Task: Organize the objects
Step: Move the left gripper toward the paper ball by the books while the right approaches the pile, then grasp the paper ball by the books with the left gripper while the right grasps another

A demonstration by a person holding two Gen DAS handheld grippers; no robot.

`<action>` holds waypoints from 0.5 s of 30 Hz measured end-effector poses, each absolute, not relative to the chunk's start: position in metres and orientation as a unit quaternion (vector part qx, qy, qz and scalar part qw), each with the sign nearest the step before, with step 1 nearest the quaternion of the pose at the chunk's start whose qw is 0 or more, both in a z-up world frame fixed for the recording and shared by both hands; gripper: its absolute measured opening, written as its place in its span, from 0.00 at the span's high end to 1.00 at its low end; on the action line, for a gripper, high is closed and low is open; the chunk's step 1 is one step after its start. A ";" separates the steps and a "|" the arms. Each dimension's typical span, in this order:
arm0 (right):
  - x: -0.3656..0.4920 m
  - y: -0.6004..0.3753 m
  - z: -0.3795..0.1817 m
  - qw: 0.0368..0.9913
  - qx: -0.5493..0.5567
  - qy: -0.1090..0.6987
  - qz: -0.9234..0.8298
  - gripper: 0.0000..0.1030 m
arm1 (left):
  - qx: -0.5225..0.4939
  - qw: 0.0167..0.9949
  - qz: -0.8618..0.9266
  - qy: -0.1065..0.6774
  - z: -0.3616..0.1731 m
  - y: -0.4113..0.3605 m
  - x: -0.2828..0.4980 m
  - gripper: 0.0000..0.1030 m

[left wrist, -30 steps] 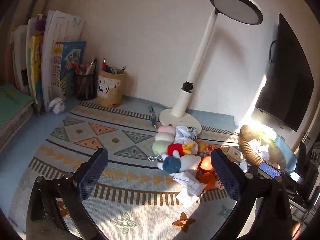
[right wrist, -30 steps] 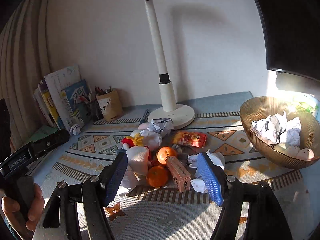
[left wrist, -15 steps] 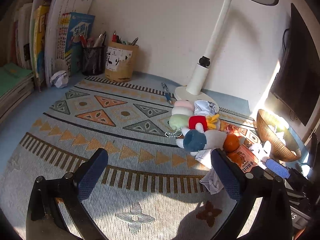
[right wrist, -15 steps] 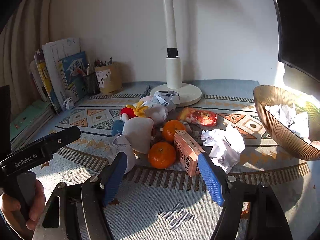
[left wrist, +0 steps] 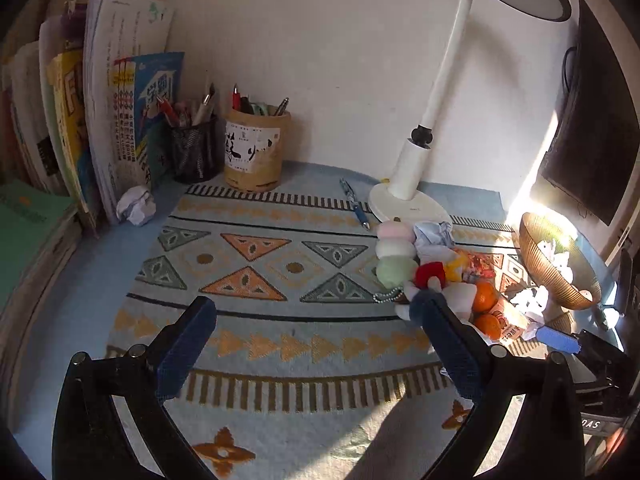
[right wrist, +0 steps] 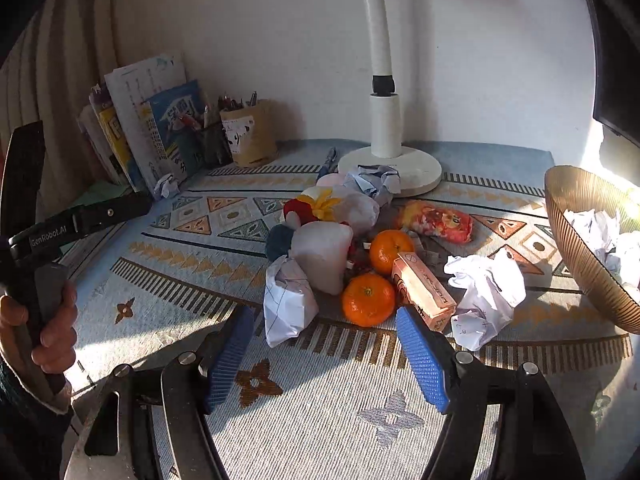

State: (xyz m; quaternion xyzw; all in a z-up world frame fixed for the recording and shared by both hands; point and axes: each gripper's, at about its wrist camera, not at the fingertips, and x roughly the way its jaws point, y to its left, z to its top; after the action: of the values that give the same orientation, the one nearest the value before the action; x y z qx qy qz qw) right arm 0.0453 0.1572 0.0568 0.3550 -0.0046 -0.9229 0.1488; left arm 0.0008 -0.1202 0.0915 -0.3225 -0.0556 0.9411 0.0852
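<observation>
Both the left hand-held gripper and the right hand-held gripper hover with jaws spread wide, gripping nothing.

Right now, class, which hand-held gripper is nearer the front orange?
Right. The right hand-held gripper opens just before the front orange; the left hand-held gripper sits farther off, orange beyond its right finger.
</observation>
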 end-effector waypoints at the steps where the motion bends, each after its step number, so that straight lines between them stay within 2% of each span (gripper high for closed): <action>1: 0.044 0.153 0.062 0.149 0.352 -0.006 -0.924 0.30 | -0.311 0.069 0.947 -0.043 0.099 -0.137 -0.009 0.01; 7: 0.040 0.128 0.060 0.138 0.342 0.001 -0.930 0.30 | -0.336 0.018 0.942 0.023 0.085 -0.215 -0.098 0.02; 10: 0.044 0.122 0.049 0.132 0.337 0.017 -0.932 0.30 | -0.376 0.008 0.926 0.038 0.059 -0.232 -0.134 0.18; 15: 0.041 0.122 0.035 0.124 0.348 0.014 -0.929 0.30 | -0.400 -0.015 0.912 0.086 0.030 -0.234 -0.165 0.20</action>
State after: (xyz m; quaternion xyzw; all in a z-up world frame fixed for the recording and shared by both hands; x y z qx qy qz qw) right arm 0.0410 0.1217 0.0349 0.3481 0.0136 -0.9291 0.1242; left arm -0.1652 -0.2339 0.0297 -0.4000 0.0858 0.9124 -0.0147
